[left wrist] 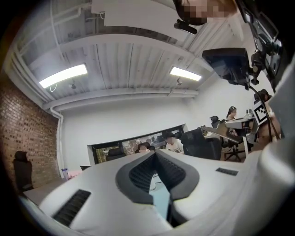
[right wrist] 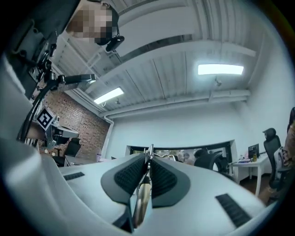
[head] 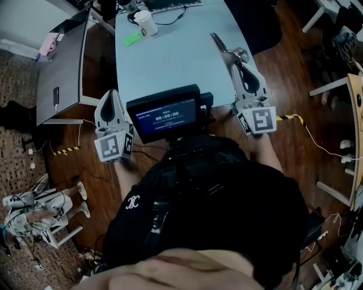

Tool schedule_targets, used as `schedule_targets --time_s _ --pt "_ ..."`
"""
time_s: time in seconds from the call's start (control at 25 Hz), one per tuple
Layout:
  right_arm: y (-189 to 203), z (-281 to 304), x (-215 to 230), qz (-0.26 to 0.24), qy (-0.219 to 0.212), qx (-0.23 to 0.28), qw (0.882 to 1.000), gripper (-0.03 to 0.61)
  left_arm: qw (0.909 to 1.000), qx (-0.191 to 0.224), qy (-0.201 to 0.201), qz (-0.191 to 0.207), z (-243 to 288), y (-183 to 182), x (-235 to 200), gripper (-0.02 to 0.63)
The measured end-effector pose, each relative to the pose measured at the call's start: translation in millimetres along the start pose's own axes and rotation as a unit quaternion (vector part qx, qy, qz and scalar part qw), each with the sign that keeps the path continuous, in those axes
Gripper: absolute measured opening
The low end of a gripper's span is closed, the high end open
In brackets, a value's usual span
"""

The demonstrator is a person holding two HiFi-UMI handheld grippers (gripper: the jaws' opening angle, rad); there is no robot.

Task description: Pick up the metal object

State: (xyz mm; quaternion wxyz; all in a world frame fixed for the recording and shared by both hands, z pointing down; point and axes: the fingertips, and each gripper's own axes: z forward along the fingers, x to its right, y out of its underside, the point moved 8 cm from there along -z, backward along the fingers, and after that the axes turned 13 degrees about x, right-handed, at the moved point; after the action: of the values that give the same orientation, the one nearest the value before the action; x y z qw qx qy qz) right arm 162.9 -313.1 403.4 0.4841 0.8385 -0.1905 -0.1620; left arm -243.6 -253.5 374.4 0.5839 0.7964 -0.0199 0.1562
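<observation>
The metal object [head: 222,48] is a long shiny tool with a looped handle. It is held up over the right side of the light blue table [head: 170,62], and my right gripper [head: 236,64] is shut on its near end. In the right gripper view a metal strip [right wrist: 141,200] runs between the dark pads [right wrist: 126,177], and its tip pokes out past my right gripper [right wrist: 148,161]. My left gripper [head: 112,95] hovers at the table's near left corner. In the left gripper view its tips [left wrist: 155,154] meet with nothing between them.
A white paper cup [head: 146,22] and a green scrap [head: 133,39] sit at the table's far end, near a keyboard [head: 173,4] and a cable. A grey cabinet [head: 62,68] stands to the left. A small screen [head: 164,116] sits in front of the person's chest. Wood floor lies to the right.
</observation>
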Motion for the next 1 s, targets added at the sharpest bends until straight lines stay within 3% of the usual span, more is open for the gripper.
schedule_targets --time_s 0.28,0.48,0.72,0.88,1.0 --pt "-33 -36 14 0.009 -0.013 0.010 1.000 0.012 0.9996 0.002 -0.016 -0.022 -12 -3 35 0.011" --pt "-58 -50 12 -0.018 -0.020 0.027 0.999 0.012 0.9994 0.026 -0.008 -0.022 -23 -13 44 0.011" --pt "-88 -100 -31 -0.048 -0.024 0.028 0.998 0.012 0.9970 0.041 -0.011 -0.065 -70 -39 35 0.011" --pt "-93 -111 -39 -0.041 -0.018 0.029 0.999 0.011 0.9986 0.037 0.004 -0.037 -75 -42 38 0.011" --pt "-108 -139 -75 -0.032 -0.013 0.027 0.999 0.011 0.9988 0.032 0.018 -0.032 -118 -49 36 0.011"
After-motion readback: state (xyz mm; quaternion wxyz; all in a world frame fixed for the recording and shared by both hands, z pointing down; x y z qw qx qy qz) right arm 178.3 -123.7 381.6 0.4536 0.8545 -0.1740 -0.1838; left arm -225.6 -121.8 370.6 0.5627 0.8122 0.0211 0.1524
